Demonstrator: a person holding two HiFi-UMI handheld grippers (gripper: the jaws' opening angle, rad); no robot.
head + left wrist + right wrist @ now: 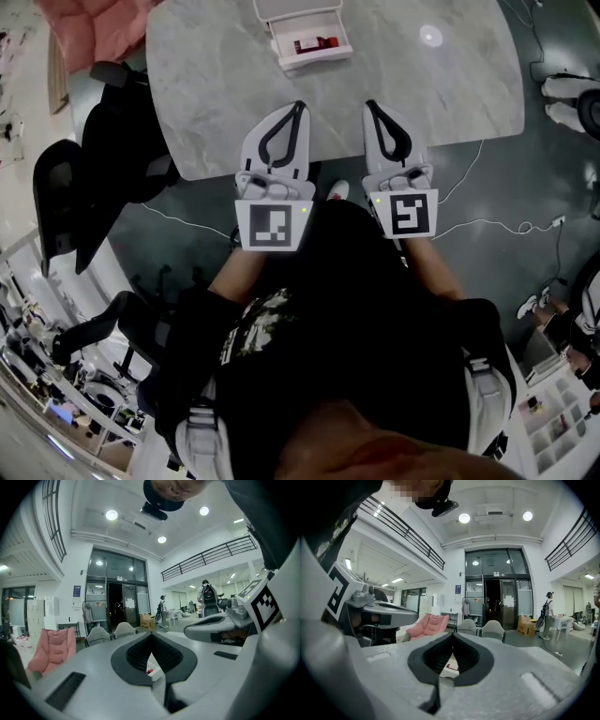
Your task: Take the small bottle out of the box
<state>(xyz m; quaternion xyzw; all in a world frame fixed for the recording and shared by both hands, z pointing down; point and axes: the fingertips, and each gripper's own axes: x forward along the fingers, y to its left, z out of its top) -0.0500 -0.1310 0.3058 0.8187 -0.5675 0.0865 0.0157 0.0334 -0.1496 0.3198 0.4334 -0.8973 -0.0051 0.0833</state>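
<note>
Our left gripper (299, 106) and right gripper (369, 104) hang clenched and empty at the table's (216, 94) 6 o'clock edge, the small bottle (315, 43) lying in the open box (317, 60) at 12 o'clock; reaching in with jaws unopened, we'd likely shove the light box away.

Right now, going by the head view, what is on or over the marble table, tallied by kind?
open white box: 1
small red bottle, lying inside the box: 1
grippers, both shut and empty: 2 (left gripper, right gripper)
Total: 4
</note>
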